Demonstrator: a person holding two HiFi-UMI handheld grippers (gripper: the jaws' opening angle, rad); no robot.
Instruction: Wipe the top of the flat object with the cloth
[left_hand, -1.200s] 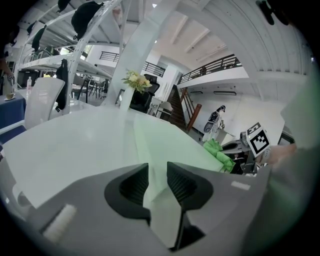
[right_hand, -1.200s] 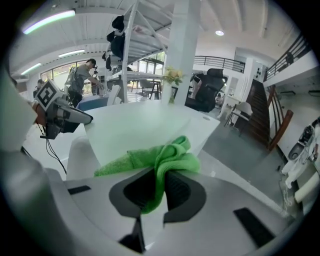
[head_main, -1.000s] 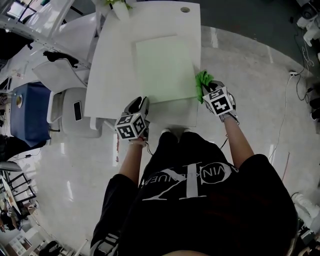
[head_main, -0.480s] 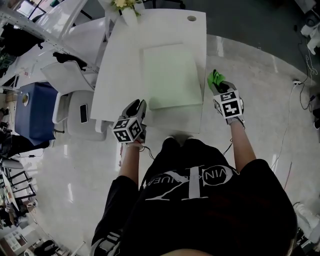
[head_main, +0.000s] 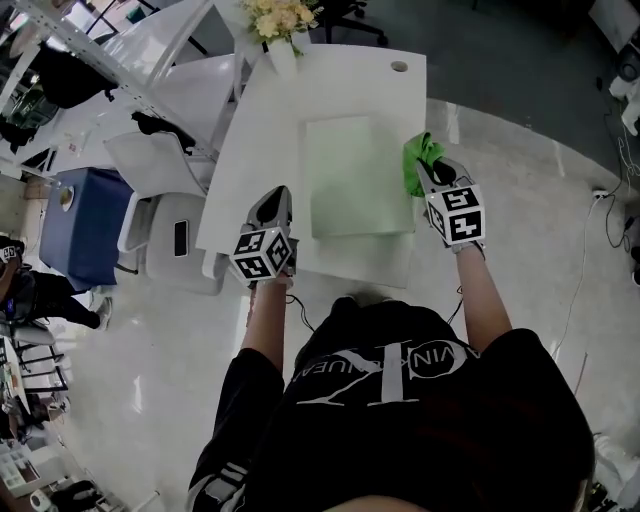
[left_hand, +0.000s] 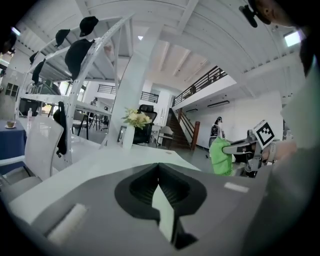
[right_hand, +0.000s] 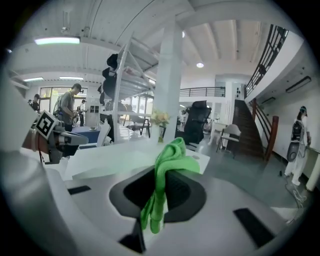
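Jaws of left gripper (head_main: 277, 197): closing together, nothing between, over white table's (head_main: 262, 130) near-left edge.
Flat board (head_main: 355, 175): pale green, mid-table.
Shirt (head_main: 400, 420): white lettering, upside down, only partly legible.
Green cloth (head_main: 420, 160): at board's right edge, clamped in right gripper (head_main: 424, 172).

Cloth (head_main: 419, 160) partly hidden, bouquet (head_main: 275, 17) cropped

A long white rectangular table (head_main: 255, 150) carries a white vase of pale yellow flowers (head_main: 283, 55) at its far end, near a small round grey cable port (head_main: 399, 67). A white chair (head_main: 165, 240) stands just beside its left edge, with a blue-covered stand (head_main: 85, 225) beyond.
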